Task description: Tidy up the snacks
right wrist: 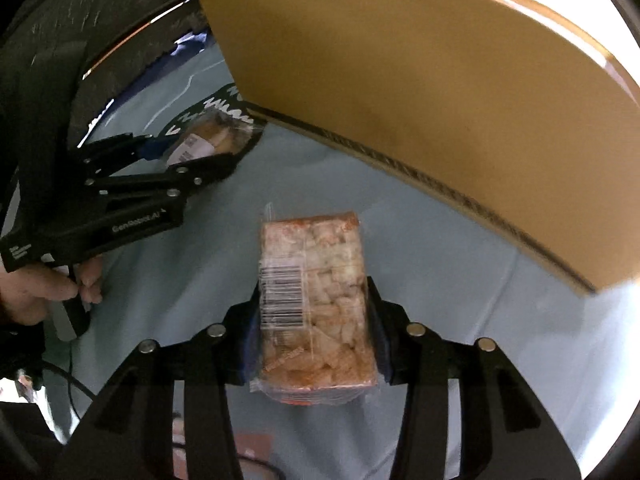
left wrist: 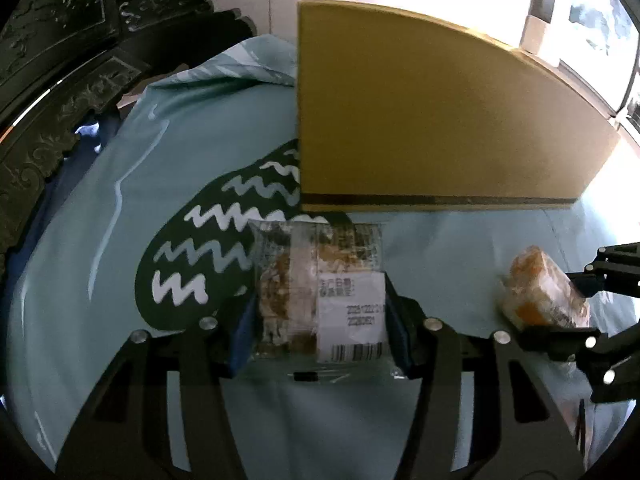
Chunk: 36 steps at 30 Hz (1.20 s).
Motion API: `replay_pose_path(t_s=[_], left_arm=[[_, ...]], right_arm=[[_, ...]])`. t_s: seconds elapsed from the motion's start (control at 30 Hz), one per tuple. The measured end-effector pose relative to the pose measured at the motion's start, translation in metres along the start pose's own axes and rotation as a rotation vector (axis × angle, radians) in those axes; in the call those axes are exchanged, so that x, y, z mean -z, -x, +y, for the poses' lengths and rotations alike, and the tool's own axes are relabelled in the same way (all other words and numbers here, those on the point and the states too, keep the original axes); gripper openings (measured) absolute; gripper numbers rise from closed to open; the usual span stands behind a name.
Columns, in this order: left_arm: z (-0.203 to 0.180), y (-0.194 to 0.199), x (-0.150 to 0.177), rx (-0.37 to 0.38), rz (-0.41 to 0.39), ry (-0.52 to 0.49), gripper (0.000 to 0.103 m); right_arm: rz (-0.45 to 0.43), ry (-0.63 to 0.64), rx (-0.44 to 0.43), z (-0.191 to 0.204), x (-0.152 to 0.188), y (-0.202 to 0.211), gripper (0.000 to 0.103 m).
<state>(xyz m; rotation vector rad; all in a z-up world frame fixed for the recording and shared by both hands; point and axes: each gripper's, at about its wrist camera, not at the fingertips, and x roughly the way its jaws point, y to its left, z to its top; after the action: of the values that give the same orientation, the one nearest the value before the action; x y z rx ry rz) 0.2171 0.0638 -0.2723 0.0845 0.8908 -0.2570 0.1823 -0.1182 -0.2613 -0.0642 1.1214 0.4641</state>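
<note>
Lying on the pale blue cloth [left wrist: 100, 240] before the cardboard box [left wrist: 420, 120], a clear-wrapped brown snack bar with a white barcode label [left wrist: 320, 296] sits clamped in the left gripper [left wrist: 320, 332]. An orange-flecked puffed bar [right wrist: 316, 304] is pinched in the right gripper [right wrist: 316, 332]. Label print is illegible; the box top is cut off; both grippers tilt downward.

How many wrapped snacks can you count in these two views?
2. One snack with a white label sits between the left gripper's jaws; one orange-tinted snack sits between the right gripper's jaws. Both are in front of the box, which may hide more.
</note>
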Motion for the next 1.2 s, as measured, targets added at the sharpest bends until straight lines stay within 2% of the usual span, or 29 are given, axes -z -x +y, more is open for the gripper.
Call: replay_pose_path(t_s=[0.2, 0.43, 0.57, 0.77, 1.0, 1.1, 1.2], left_arm=[[-0.023, 0.012, 0.014, 0.036, 0.001, -0.057, 0.055], [-0.051, 0.034, 0.028, 0.039, -0.013, -0.107, 0.055], [-0.069, 0.053, 0.036, 0.05, -0.024, -0.153, 0.055], [-0.085, 0.083, 0.034, 0.049, -0.049, -0.149, 0.055], [-0.094, 0.135, 0.005, 0.048, -0.137, -0.131, 0.055], [-0.095, 0.165, -0.023, 0.053, -0.199, -0.109, 0.055], [-0.095, 0.192, -0.063, 0.069, -0.255, -0.076, 0.055]], right_arm=[[-0.019, -0.066, -0.001, -0.01, 0.027, 0.015, 0.046], [-0.067, -0.14, 0.007, -0.028, 0.055, 0.044, 0.046], [-0.111, -0.179, 0.012, -0.04, 0.075, 0.075, 0.046], [-0.167, -0.226, 0.036, -0.051, 0.099, 0.112, 0.046], [-0.287, -0.197, 0.065, -0.044, 0.099, 0.165, 0.046], [-0.37, -0.148, 0.075, -0.037, 0.082, 0.202, 0.046], [-0.449, -0.098, 0.091, -0.029, 0.052, 0.238, 0.046]])
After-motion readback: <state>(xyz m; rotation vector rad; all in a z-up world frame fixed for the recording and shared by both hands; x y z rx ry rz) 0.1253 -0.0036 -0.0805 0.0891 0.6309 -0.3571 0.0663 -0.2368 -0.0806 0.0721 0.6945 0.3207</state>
